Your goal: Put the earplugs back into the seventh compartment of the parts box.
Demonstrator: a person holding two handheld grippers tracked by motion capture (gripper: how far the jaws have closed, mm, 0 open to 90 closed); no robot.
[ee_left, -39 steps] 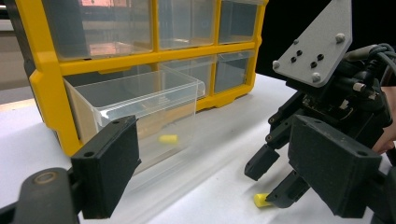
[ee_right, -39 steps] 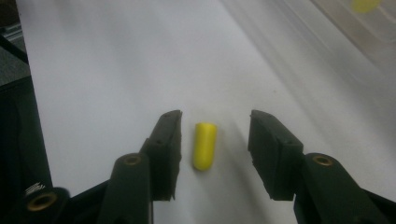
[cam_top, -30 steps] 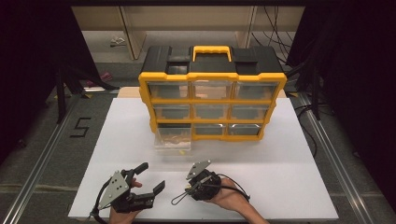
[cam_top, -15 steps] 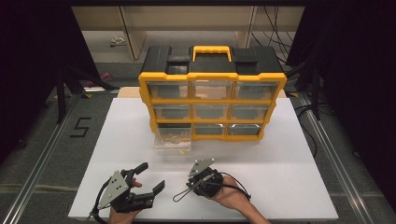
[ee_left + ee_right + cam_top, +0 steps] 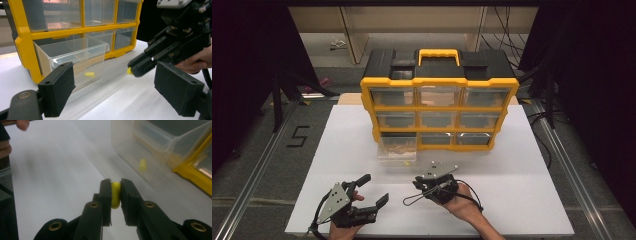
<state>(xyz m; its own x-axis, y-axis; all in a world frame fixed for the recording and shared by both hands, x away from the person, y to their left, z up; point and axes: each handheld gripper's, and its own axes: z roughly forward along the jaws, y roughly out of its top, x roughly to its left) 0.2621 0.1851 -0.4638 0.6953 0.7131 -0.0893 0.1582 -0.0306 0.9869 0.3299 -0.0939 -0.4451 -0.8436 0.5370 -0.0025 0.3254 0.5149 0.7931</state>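
Right claw [image 5: 115, 192] pinches yellow plug [image 5: 115, 194] mid-body: light, soft, squashy. Left claw [image 5: 374, 190] open, empty, near drawer [image 5: 75, 53].

Overhead view; gripper views close (sharing drawer [image 5: 75, 56])

Organizer [image 5: 439, 107] stands at table's [image 5: 532, 200] far middle. Bottom-left drawer [image 5: 398, 150] pulled out; one plug [image 5: 89, 74] inside. Both grippers sit before it, left gripper [image 5: 374, 192] beside right gripper [image 5: 419, 184].

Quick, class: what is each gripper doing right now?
Left gripper: open, holding nothing.
Right gripper: closed on a small yellow piece.
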